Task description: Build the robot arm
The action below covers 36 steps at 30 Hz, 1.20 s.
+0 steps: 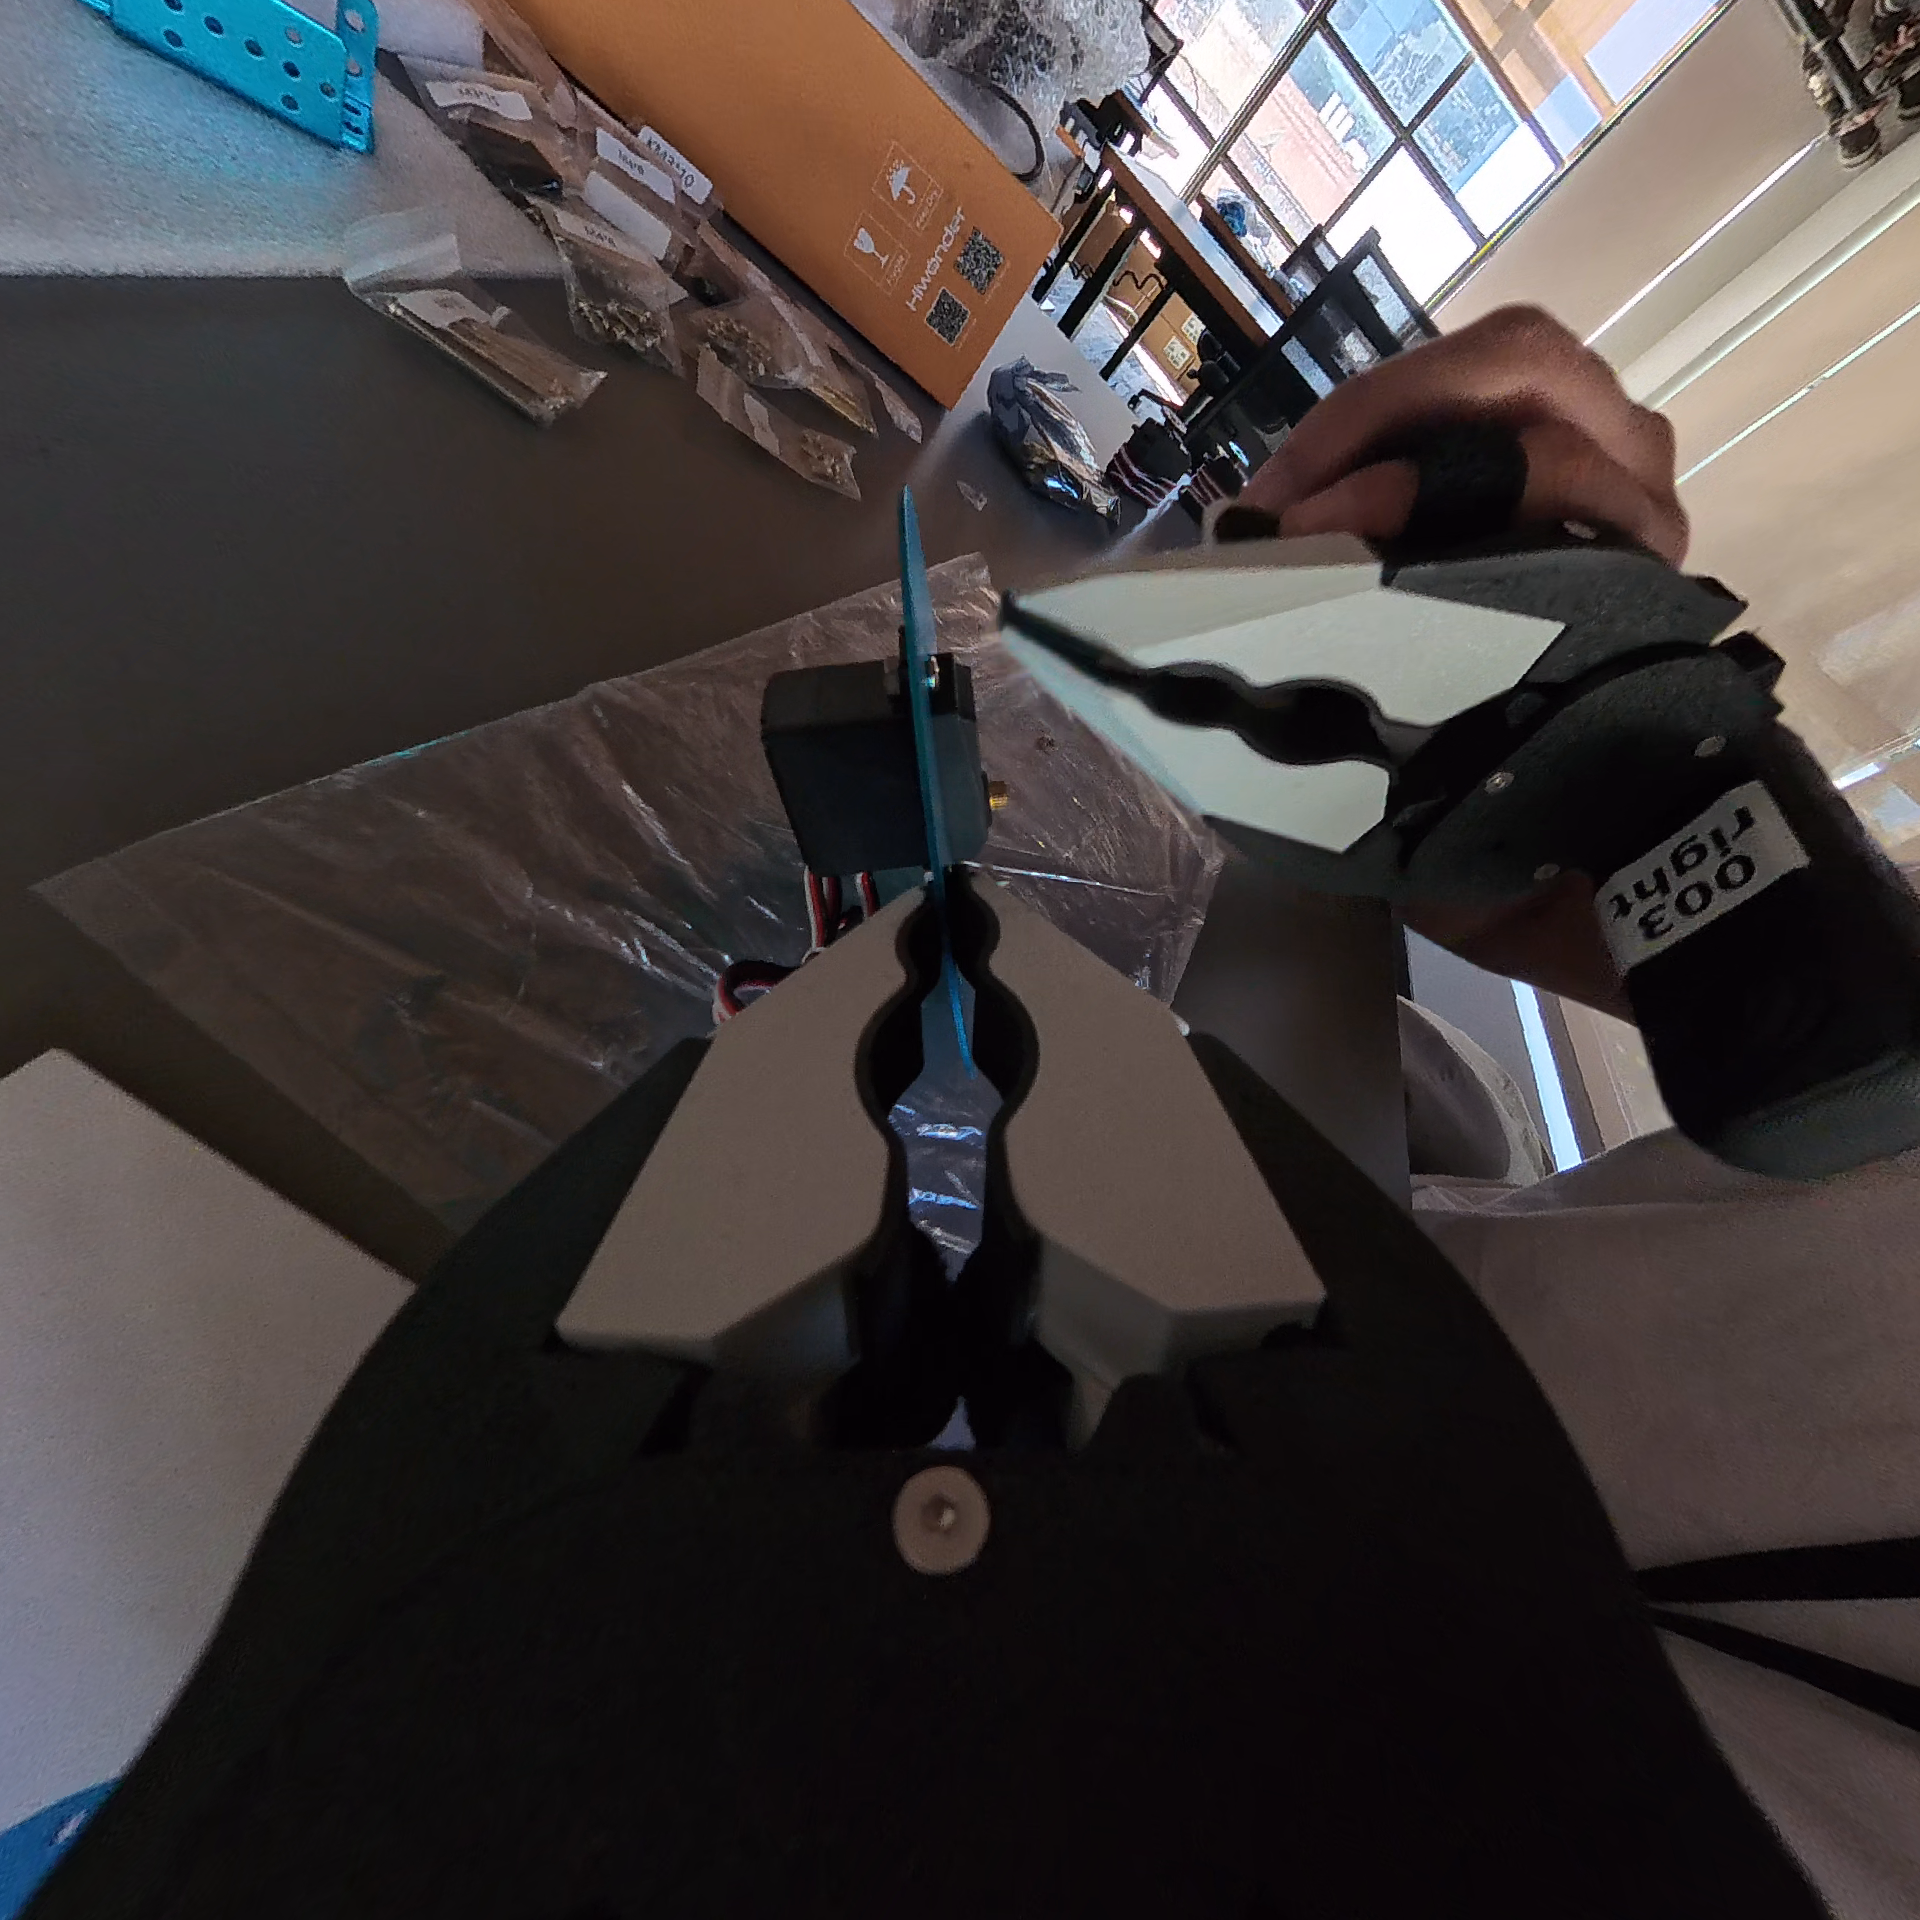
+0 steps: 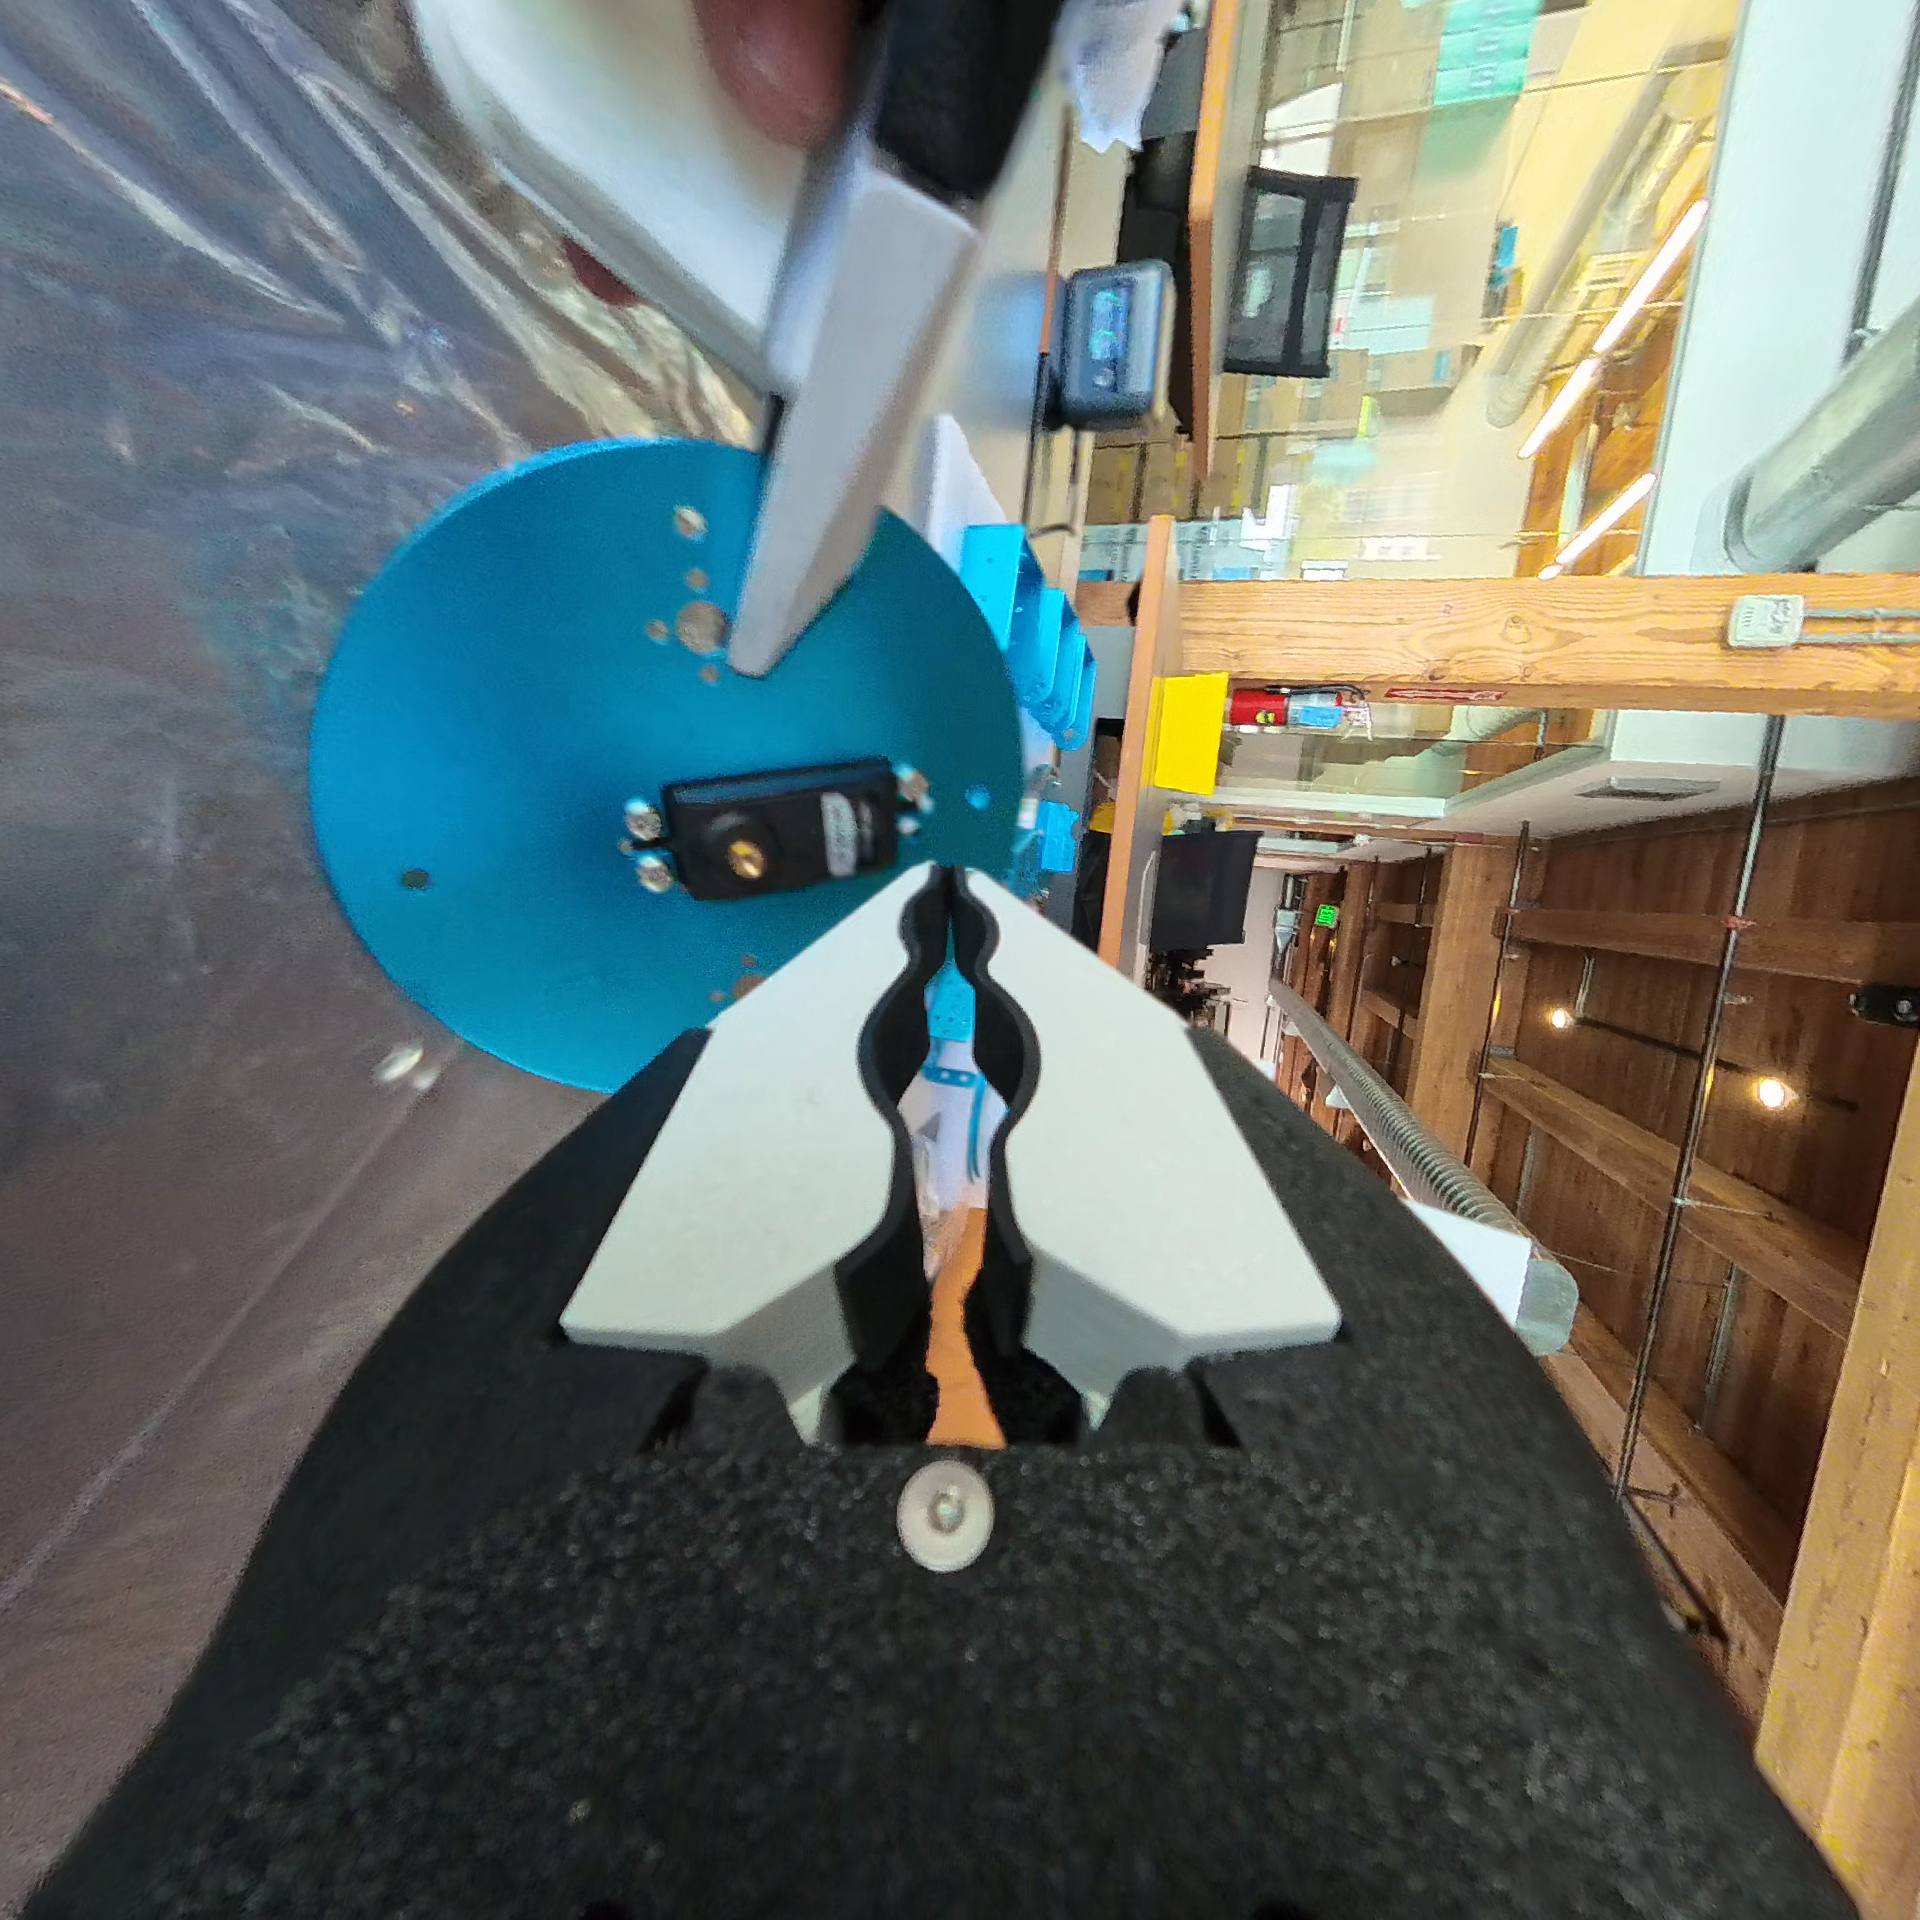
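My left gripper (image 1: 951,883) is shut on the edge of a blue round metal plate (image 1: 916,603), seen edge-on and held above the table. A black servo (image 1: 862,779) is screwed into the plate, and its wires hang below. In the right wrist view the plate (image 2: 499,675) faces the camera with the servo (image 2: 779,826) mounted off centre. One of the left gripper's fingers (image 2: 831,468) comes down onto the plate from above. My right gripper (image 2: 948,873) is shut with nothing visible between its tips, just right of the servo. It also shows in the left wrist view (image 1: 1013,623), held by a hand (image 1: 1455,416).
A clear plastic sheet (image 1: 468,883) lies on the dark table under the plate. Small bags of screws (image 1: 623,301), an orange cardboard box (image 1: 810,156) and a blue perforated bracket (image 1: 260,83) lie farther back. A white block (image 1: 156,1299) sits at the near left. More blue brackets (image 2: 1039,644) stand behind the plate. My right fingertips sit around 5 cm from my left ones.
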Each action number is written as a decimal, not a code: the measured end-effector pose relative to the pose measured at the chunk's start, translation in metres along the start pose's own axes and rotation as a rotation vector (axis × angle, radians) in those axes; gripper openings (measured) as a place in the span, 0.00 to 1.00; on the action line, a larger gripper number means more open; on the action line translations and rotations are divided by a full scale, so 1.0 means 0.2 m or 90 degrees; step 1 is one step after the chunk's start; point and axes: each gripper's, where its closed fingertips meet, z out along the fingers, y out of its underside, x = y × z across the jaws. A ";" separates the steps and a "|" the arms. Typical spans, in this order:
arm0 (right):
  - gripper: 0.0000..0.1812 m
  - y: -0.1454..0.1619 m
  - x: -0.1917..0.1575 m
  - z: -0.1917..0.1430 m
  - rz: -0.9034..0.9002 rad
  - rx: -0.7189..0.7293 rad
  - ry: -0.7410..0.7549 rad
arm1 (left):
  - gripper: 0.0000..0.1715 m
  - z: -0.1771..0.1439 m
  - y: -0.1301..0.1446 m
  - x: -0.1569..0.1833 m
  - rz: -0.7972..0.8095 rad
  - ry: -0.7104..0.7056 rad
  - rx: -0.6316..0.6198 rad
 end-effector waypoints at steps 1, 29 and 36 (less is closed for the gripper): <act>0.00 0.04 0.04 -0.01 0.018 -0.003 0.013 | 0.00 0.00 0.00 0.00 -0.001 -0.003 0.000; 0.05 0.25 -0.52 -0.62 0.656 0.056 -0.353 | 0.00 -0.04 -0.03 -0.01 0.074 -0.042 -0.004; 0.04 0.24 -0.54 -0.52 0.596 0.046 -0.359 | 0.00 -0.03 -0.02 0.00 0.073 -0.038 -0.006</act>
